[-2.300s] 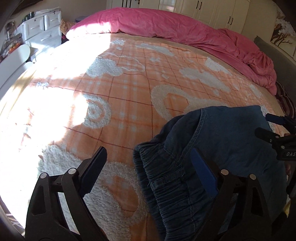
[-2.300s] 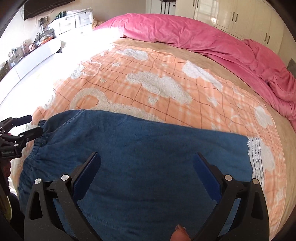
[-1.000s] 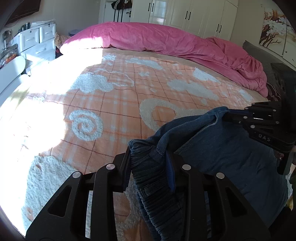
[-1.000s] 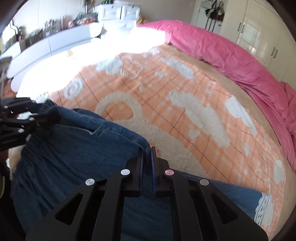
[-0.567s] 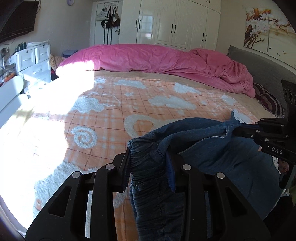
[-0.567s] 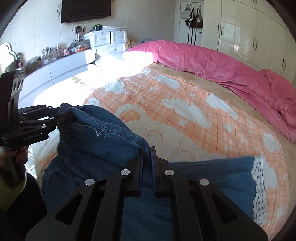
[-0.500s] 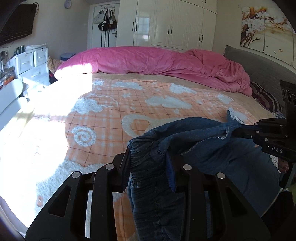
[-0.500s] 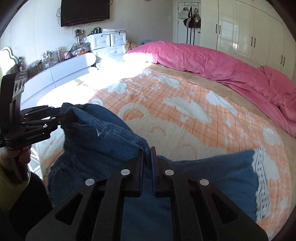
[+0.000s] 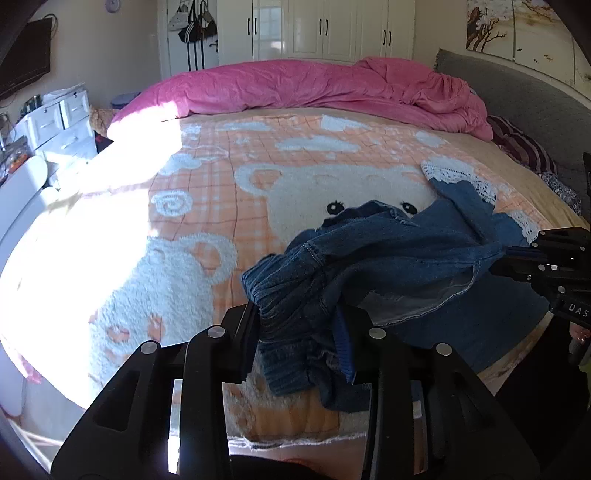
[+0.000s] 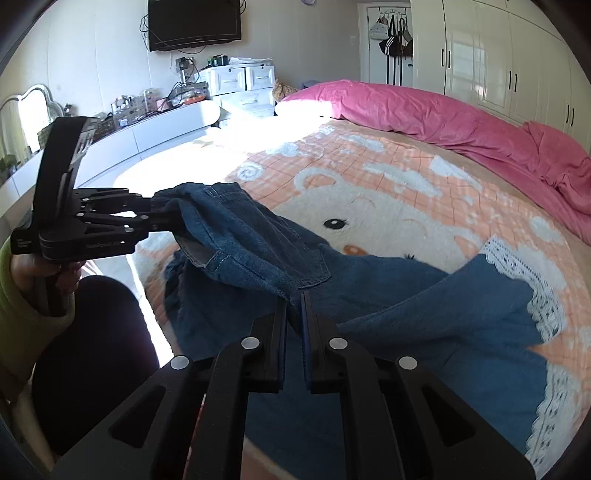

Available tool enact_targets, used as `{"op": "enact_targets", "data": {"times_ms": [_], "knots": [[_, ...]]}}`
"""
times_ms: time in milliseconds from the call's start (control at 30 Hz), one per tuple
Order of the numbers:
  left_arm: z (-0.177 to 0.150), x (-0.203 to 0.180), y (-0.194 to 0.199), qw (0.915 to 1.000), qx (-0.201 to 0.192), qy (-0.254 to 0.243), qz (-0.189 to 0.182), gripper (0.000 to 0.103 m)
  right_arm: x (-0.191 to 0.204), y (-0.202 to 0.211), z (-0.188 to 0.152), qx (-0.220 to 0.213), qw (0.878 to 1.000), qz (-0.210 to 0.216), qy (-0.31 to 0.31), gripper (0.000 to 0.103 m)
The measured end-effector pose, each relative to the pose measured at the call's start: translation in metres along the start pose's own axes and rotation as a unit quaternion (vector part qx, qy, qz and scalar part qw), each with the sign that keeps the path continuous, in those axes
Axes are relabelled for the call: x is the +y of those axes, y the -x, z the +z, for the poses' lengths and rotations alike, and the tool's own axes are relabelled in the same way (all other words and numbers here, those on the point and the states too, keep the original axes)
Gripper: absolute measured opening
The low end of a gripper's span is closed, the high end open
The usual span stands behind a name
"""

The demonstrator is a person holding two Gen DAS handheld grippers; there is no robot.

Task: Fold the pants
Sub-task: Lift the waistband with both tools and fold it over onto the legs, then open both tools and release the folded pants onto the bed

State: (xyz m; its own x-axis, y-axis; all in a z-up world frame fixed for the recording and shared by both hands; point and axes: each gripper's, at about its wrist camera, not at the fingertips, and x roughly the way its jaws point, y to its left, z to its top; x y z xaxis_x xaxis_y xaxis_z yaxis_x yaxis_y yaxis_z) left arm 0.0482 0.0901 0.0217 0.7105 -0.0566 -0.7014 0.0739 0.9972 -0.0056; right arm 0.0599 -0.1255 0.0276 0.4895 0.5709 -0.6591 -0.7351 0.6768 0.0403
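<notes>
The blue denim pants [image 9: 402, 254] with white lace hems [image 10: 539, 295] hang above the orange bear blanket [image 9: 207, 206]. My left gripper [image 9: 295, 317] is shut on the gathered elastic waistband and also shows at the left in the right wrist view [image 10: 162, 216]. My right gripper [image 10: 293, 302] is shut on the pants' upper edge near a back pocket and also shows at the right in the left wrist view [image 9: 509, 258]. The waist end is lifted off the bed. The leg ends trail on the blanket.
A pink duvet [image 9: 314, 88] lies bunched along the far side of the bed. A grey headboard [image 9: 517, 110] and striped pillow [image 9: 524, 147] are at the right. White drawers [image 10: 240, 85] and a white counter [image 10: 147, 133] stand to the left. White wardrobes [image 9: 317, 29] line the back wall.
Both grippers have risen further with the waist end. More of the pants has come off the bed, and the lace hems have slid toward the middle of the blanket.
</notes>
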Motion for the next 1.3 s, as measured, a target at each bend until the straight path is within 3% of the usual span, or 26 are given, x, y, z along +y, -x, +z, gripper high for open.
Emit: {"op": "enact_targets", "data": {"times_ms": [200,333,733,900,1067,1200,1300], "knots": [[-0.015,-0.002,0.005,0.9998,0.02,-0.003,0.009,0.032,0.02,-0.001,-0.023,0.009,1.0,-0.004,0.014,0.006],[-0.022,0.002,-0.005,0.9985,0.053,0.004,0.012,0.036,0.026,-0.009,-0.035,0.019,1.0,-0.002,0.01,0.006],[-0.042,0.021,0.007,0.9962,0.081,0.031,0.007,0.053,0.037,-0.021,-0.055,0.033,0.999,0.011,0.01,0.009],[-0.043,0.025,0.025,0.9963,0.076,0.034,0.022,0.053,0.04,-0.024,-0.06,0.036,0.999,0.014,0.013,0.01],[-0.023,0.001,0.037,0.9987,0.042,0.023,-0.016,0.05,0.043,-0.025,-0.064,0.038,0.999,0.022,0.014,0.016],[-0.01,-0.03,0.016,0.9977,0.05,-0.001,-0.044,0.042,0.042,-0.022,-0.065,0.038,0.999,0.028,0.009,0.018],[-0.014,-0.037,-0.012,0.9962,0.082,-0.005,-0.03,0.036,0.04,-0.018,-0.067,0.041,0.999,0.035,0.002,0.022]]}}
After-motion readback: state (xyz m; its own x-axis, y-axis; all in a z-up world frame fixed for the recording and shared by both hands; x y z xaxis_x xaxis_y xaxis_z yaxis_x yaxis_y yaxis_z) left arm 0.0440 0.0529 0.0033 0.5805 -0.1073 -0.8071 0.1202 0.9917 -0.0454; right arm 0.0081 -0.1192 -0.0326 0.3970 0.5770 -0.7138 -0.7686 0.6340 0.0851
